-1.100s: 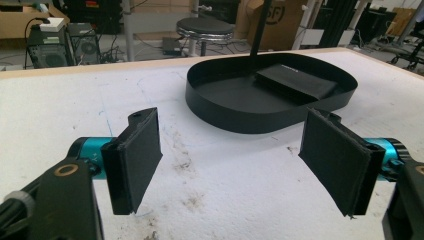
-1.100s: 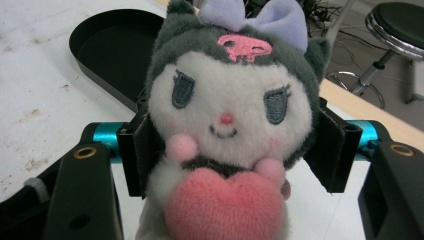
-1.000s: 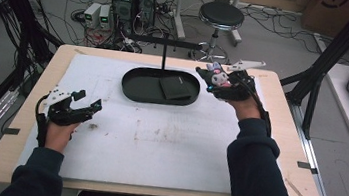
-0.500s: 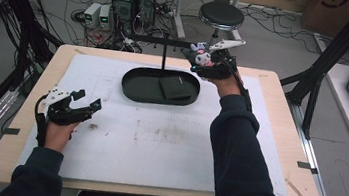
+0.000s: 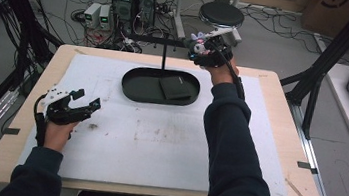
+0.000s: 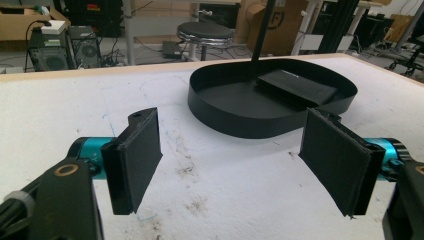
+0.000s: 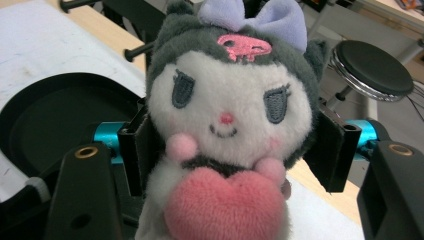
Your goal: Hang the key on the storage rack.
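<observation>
We hold the plush doll [image 7: 225, 130] by its head in our right tool [image 5: 208, 48], jaws wide and pressing its sides, above the table's [image 5: 266, 154] far edge beyond the black tray [image 5: 135, 90]. The soft head could squeeze free and drop off that edge. Our left tool [image 6: 232, 160] rests open, empty.

tray [image 5: 133, 89] mid-table [image 5: 25, 110], plush [image 7: 227, 130] behind its right end.
</observation>
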Demonstrator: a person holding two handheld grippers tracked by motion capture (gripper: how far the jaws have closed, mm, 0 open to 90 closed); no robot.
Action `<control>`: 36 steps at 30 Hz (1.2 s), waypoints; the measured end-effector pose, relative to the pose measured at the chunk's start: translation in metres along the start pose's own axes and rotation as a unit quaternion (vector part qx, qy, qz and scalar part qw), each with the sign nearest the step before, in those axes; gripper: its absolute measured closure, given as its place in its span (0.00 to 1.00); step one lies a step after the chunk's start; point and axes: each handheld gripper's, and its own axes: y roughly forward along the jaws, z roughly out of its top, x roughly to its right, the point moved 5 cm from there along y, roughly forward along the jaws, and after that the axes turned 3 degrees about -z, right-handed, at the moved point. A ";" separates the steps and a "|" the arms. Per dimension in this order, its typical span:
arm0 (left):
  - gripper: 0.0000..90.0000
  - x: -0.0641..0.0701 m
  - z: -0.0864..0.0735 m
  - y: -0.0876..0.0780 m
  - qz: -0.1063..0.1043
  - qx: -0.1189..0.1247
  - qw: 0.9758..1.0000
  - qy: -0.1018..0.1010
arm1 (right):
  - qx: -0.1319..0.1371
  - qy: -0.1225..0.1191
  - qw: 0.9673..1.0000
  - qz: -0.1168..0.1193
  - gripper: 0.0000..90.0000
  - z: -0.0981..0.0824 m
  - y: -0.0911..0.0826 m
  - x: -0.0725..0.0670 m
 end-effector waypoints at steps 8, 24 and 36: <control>0.27 0.000 0.000 -0.001 0.001 -0.001 1.000 0.003 | -0.008 0.014 1.000 -0.018 0.37 -0.011 -0.004 0.012; 0.27 0.001 0.001 -0.002 0.001 -0.001 1.000 0.005 | -0.091 -0.005 0.996 -0.023 0.37 -0.061 0.025 -0.006; 0.27 0.000 0.000 -0.002 -0.001 -0.001 1.000 0.003 | -0.064 0.064 0.996 0.007 0.36 -0.068 0.057 -0.025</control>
